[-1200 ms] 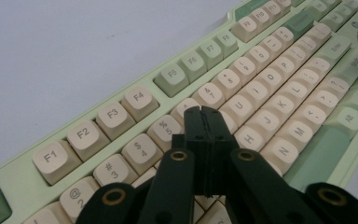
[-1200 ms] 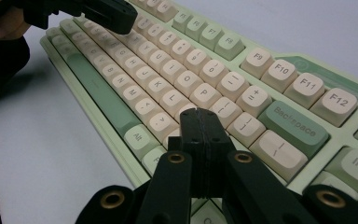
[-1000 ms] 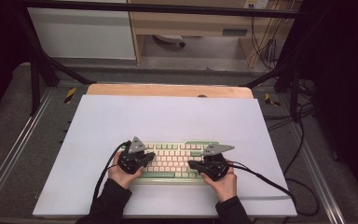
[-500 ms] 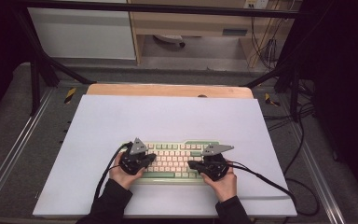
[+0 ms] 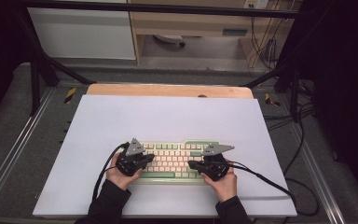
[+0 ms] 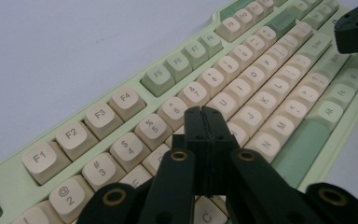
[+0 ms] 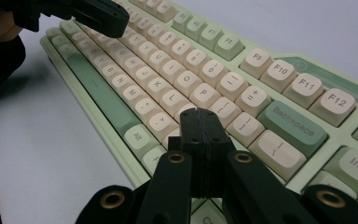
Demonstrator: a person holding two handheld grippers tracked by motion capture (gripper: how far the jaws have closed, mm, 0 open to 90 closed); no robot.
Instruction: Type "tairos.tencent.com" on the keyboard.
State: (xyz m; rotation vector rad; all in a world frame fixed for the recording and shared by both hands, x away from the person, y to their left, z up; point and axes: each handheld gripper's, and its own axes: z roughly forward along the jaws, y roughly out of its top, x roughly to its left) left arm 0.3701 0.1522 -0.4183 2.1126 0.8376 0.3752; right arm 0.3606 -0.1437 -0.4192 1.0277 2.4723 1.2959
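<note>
At the far left of the high view a grey metal rail point(image 5: 9, 154) runs along the floor beside the table; next comes the white sheet point(image 5: 135, 119) that covers most of the wooden tabletop point(image 5: 168, 89), whose bare edge shows along the far side. The left hand point(image 5: 116, 173) comes in from the near edge in a dark sleeve and holds the left gripper point(image 5: 150, 158) over the left end of the keyboard point(image 5: 175, 161); a black cable point(image 5: 103, 170) loops from it back toward the person. In the left gripper view its two black jaws are pressed flat together with nothing between them, the tips low over the number and letter rows near the 6 key point(image 6: 176, 111); whether they touch a key cannot be told.

The keyboard, pale green with cream keys and a darker green space bar point(image 5: 162, 175), lies flat on the sheet near the person's edge, between the two hands and roughly centred.

Further right, the right gripper point(image 5: 192, 164) sits over the keyboard's right end, held by the right hand point(image 5: 223, 182); in the right gripper view its jaws are likewise closed on each other, empty, just above the keys below the green Backspace key point(image 7: 292, 125); its cable point(image 5: 265, 179) trails off to the right across the sheet toward the dark cables point(image 5: 303, 140) on the floor.
</note>
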